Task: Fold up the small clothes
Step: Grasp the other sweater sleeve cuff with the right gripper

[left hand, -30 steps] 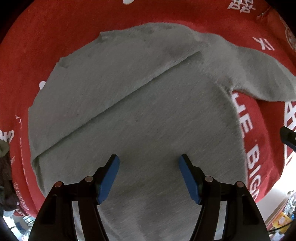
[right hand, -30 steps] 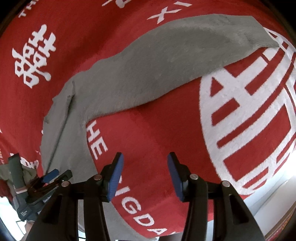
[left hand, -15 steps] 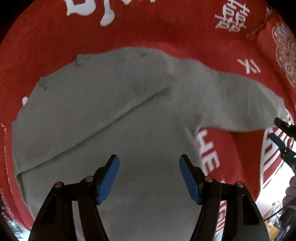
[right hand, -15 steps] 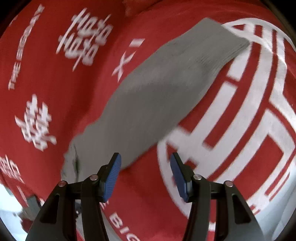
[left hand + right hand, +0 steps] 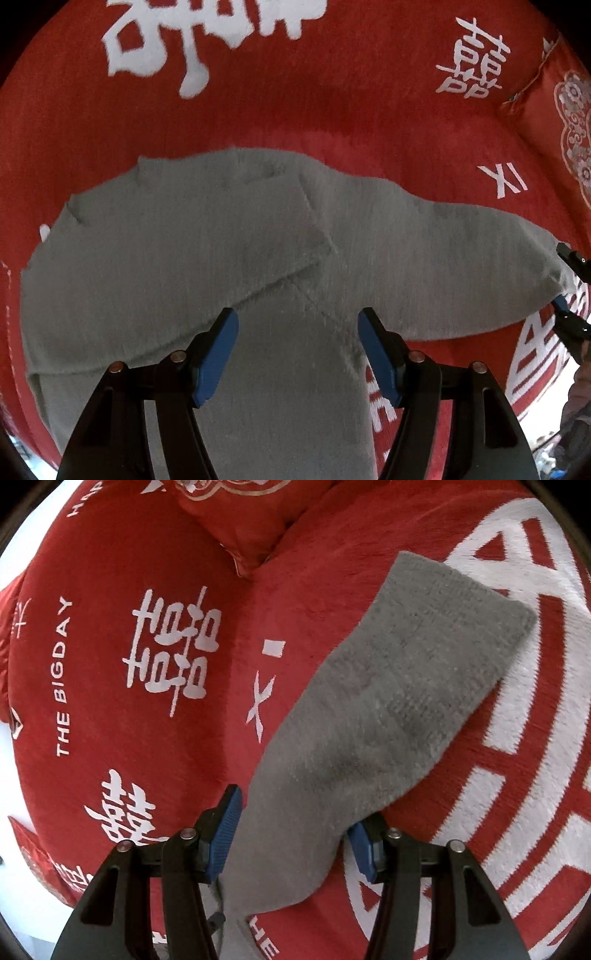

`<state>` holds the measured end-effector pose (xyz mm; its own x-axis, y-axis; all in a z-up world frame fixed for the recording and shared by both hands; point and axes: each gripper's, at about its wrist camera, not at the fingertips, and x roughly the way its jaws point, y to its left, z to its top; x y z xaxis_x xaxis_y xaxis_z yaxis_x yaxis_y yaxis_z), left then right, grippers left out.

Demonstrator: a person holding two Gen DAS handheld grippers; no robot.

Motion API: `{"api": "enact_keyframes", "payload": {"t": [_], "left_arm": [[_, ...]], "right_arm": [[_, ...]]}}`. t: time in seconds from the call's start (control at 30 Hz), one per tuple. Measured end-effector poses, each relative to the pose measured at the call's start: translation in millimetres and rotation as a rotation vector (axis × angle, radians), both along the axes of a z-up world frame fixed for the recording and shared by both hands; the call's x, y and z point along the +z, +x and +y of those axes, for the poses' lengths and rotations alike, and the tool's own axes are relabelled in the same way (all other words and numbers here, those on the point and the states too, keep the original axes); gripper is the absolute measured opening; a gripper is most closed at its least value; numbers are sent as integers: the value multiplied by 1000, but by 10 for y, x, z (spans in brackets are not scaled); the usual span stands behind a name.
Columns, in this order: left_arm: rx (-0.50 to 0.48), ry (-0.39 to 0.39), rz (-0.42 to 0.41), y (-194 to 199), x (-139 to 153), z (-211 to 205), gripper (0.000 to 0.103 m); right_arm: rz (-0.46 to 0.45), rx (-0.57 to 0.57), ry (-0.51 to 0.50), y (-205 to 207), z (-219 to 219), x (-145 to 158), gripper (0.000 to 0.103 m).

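White lettering on the red blanket (image 5: 92, 635): "THE BIGDAY" runs up its left side, "XI" sits beside the grey sleeve, large double-happiness characters spread around.

Plain grey sweater (image 5: 229, 258), red blanket (image 5: 110, 738) with white lettering, blue-padded black tongs (image 5: 297, 354)

Left gripper (image 5: 297, 354) open, pointing steeply down; right gripper (image 5: 291, 834) jaws just closing, apart.
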<state>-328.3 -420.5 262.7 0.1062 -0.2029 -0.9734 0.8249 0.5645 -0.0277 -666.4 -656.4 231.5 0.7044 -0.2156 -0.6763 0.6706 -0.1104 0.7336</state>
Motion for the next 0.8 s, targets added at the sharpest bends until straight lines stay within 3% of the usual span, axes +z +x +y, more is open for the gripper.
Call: {"api": "enact_keyframes", "payload": {"t": [0.1,0.2,0.3,0.43,0.53,0.67,0.8], "left_arm": [[-18,27,-32,12,-32,-116,68],[-56,34,-60,-251,-92,-163,68],[-78,29,-128,-352,-100,-290,79],[-48,28,-61,-171,-35,-130,82],[-46,11,-31,-75,150,-41,82],[9,-74,-31,111,632,314,82],[69,-96,-64,397,930,773,82]], "right_arm": [[4,9,55,27,-38,-54,12],[-90,11,39,94,-50,-43,10],[-162,54,14,265,-27,9,10],[-182,154,-32,597,58,161,9],[-187,207,-64,838,87,322,9],[-184,299,-122,1241,179,552,9],[-146,500,-236,1954,492,838,9]]}}
